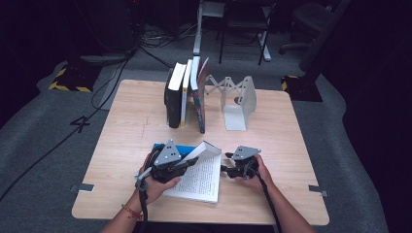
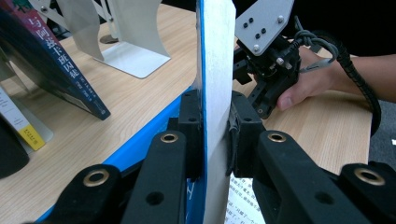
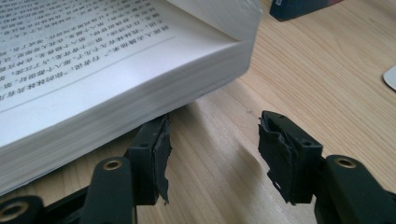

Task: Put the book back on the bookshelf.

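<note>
The counter (image 1: 141, 121) is pale wood, matt and smooth; the open book (image 1: 199, 177) shows matt printed paper pages and a glossy blue cover (image 2: 140, 147); the bookend (image 1: 239, 104) is smooth white metal; each hand-held gripper, left (image 2: 215, 135) and right (image 3: 212, 156), is matt black plastic with rough, torn pads (image 3: 162, 144).

Bare table (image 1: 126, 141) runs down the left of the high view, from the row of 4 standing books (image 1: 184, 97) at upper centre to the near edge. At upper centre-right, the white bookend (image 1: 238, 104) blocks the space beside the books, with a narrow gap between them. The open book (image 1: 199, 177) fills the lower centre, its lifted cover and pages clamped in the left gripper (image 1: 187, 162). The right gripper (image 1: 227, 168) sits against its right edge, jaws apart over bare wood. The lower right lies free.
</note>
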The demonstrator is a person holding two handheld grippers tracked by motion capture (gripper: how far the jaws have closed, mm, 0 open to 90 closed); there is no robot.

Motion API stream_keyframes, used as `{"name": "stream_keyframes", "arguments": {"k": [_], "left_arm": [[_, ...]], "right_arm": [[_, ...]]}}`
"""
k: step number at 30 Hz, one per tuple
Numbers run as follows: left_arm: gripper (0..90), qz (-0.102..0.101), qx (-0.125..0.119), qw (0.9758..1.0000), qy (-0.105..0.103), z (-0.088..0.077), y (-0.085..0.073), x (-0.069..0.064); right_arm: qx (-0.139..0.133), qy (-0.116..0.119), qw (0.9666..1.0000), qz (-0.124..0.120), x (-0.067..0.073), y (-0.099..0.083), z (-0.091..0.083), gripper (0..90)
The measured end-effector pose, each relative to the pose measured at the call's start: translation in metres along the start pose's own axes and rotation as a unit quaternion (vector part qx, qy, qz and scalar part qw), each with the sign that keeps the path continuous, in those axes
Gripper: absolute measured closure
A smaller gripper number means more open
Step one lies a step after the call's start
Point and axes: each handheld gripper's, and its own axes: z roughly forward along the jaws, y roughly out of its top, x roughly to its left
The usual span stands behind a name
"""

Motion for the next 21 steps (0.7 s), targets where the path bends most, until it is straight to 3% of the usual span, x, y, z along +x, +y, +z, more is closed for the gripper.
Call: {"name": "stream_keyframes", "arguments": {"k": [3, 4, 7, 12, 19, 21], "left_arm": [[78.4, -0.008, 0.024, 0.9995, -0.018, 0.003, 0.003, 0.002], [78.2, -0.008, 0.046, 0.9984, -0.032, 0.005, 0.004, 0.003], [78.1, 0.008, 0.077, 0.9965, -0.033, 0.006, 0.005, -0.003], [78.3, 0.021, 0.089, 0.995, -0.04, 0.004, 0.002, -0.004], [78.3, 0.03, 0.074, 0.9956, -0.049, -0.011, 0.0, -0.003], [78.3, 0.031, 0.081, 0.9946, -0.058, -0.013, 0.001, -0.002]], "right_arm": [[-0.008, 0.01, 0.9999, 0.005, 0.001, 0.0, -0.001, 47.8], [-0.015, 0.015, 0.9998, 0.005, 0.001, 0.0, -0.001, 51.0], [-0.036, 0.027, 0.9987, 0.024, 0.002, 0.0, -0.003, 55.9], [-0.044, 0.036, 0.998, 0.026, 0.007, 0.003, -0.003, 61.1], [-0.083, 0.062, 0.9937, 0.043, 0.011, 0.011, -0.009, 67.8], [-0.095, 0.074, 0.9916, 0.049, 0.011, 0.015, -0.013, 68.3]]}}
